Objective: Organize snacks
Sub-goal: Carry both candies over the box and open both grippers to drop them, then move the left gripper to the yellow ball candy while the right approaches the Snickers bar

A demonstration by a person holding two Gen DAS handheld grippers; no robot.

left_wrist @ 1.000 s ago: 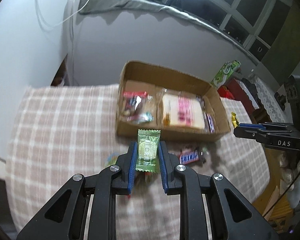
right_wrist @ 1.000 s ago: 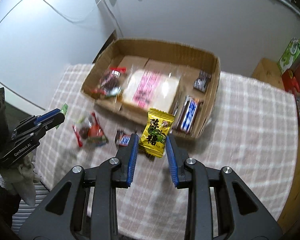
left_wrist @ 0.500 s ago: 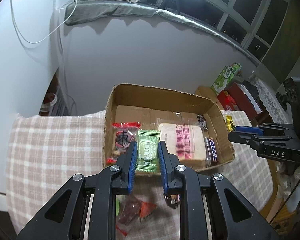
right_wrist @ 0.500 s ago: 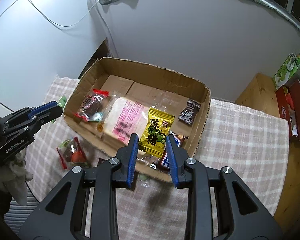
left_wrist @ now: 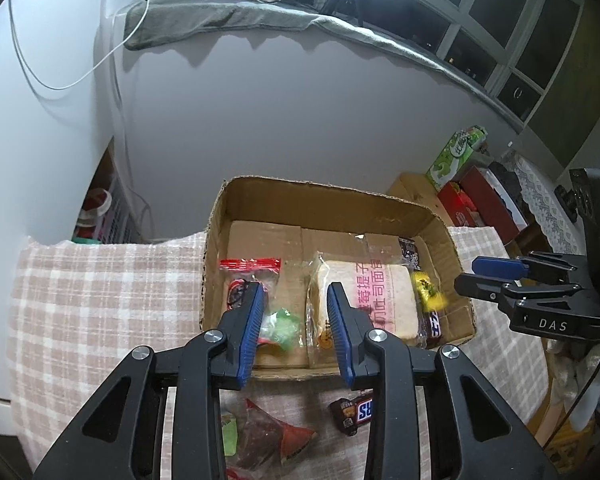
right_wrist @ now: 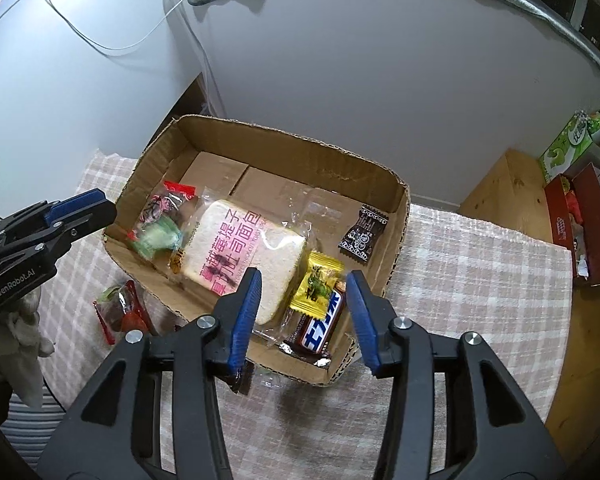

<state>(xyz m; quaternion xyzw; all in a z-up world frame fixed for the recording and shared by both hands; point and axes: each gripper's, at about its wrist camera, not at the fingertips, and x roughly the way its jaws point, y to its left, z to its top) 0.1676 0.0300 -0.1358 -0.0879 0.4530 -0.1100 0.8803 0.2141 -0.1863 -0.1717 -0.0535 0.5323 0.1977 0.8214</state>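
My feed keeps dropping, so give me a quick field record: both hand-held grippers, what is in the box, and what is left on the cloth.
left hand-held gripper: jaws opening over the box, nothing gripped
right hand-held gripper: jaws opening over the box, nothing gripped
cardboard box: on the checked cloth
in box: bread pack, green candy, yellow candy, chocolate bar, small black packet, red-topped bag
left on cloth: chocolate bar on the cloth, red and green snack bag

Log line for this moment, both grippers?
left gripper: opening, nothing gripped | right gripper: opening, nothing gripped | yellow candy packet, green candy packet: inside brown cardboard box
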